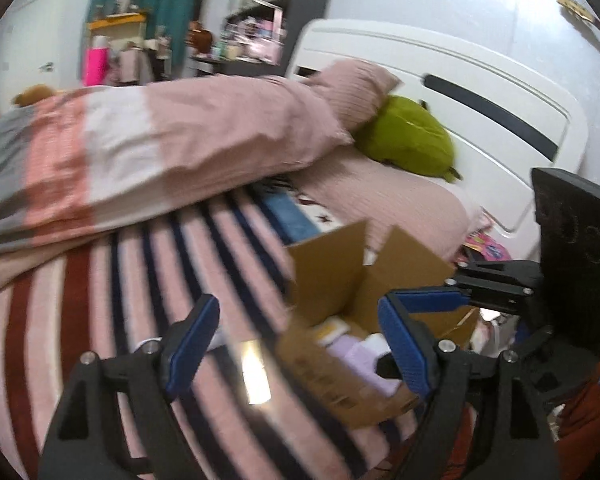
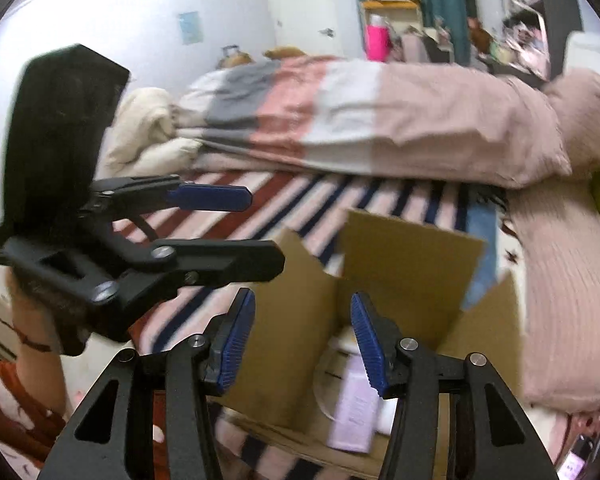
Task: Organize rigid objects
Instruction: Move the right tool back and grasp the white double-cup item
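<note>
An open cardboard box (image 1: 332,268) stands on a striped blanket on the bed; it also shows in the right wrist view (image 2: 300,320). Inside lie a lilac box (image 2: 356,408) and white items (image 1: 376,340). My left gripper (image 1: 300,340) is open and empty, held over the blanket at the box's left edge. My right gripper (image 2: 302,340) is open and empty, just above the box's opening. The right gripper also shows in the left wrist view (image 1: 440,300), over the box. The left gripper shows in the right wrist view (image 2: 236,224), left of the box.
A folded pink, white and grey duvet (image 1: 160,148) lies across the bed behind the box. A pink pillow (image 2: 572,280) sits right of the box, with a green plush (image 1: 408,136) by the white headboard (image 1: 480,92). Cluttered shelves stand far back.
</note>
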Available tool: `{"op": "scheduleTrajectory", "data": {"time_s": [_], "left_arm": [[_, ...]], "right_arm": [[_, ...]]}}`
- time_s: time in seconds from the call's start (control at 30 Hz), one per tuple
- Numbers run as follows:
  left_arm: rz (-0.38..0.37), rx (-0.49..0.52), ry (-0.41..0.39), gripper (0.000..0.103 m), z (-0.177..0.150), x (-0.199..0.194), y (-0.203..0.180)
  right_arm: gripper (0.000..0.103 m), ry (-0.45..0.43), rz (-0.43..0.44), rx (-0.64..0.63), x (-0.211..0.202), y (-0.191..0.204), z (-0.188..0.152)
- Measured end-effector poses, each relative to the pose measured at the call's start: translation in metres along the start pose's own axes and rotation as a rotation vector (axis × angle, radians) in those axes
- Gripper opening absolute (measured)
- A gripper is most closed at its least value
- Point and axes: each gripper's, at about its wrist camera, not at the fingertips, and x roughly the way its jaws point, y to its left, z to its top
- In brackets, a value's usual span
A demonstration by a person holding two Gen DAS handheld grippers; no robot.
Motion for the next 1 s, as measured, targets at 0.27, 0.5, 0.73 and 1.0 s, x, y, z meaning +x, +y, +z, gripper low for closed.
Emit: {"op": "scheduleTrajectory", "data": {"time_s": [0.27, 0.5, 0.73, 1.0], "left_arm": [[0.149, -0.125, -0.047, 0.081, -0.050, -0.052, 0.086], [0.169, -0.201, -0.019, 0.081, -0.099, -0.056, 0.137], [0.143, -0.280, 0.004, 0.081, -0.131, -0.048, 0.167], [0.143, -0.312, 0.009, 0.081, -0.140, -0.048, 0.180]], "right_arm": [[0.046, 0.007, 0.103, -0.082, 0.052, 0.082, 0.021], [0.048, 0.115, 0.085, -0.049, 0.146, 0.108, 0.014], [0.048, 0.136, -0.168, -0.011, 0.241, 0.062, 0.004], [0.048, 0.194, -0.222, -0.071, 0.293, 0.040, 0.003]]}}
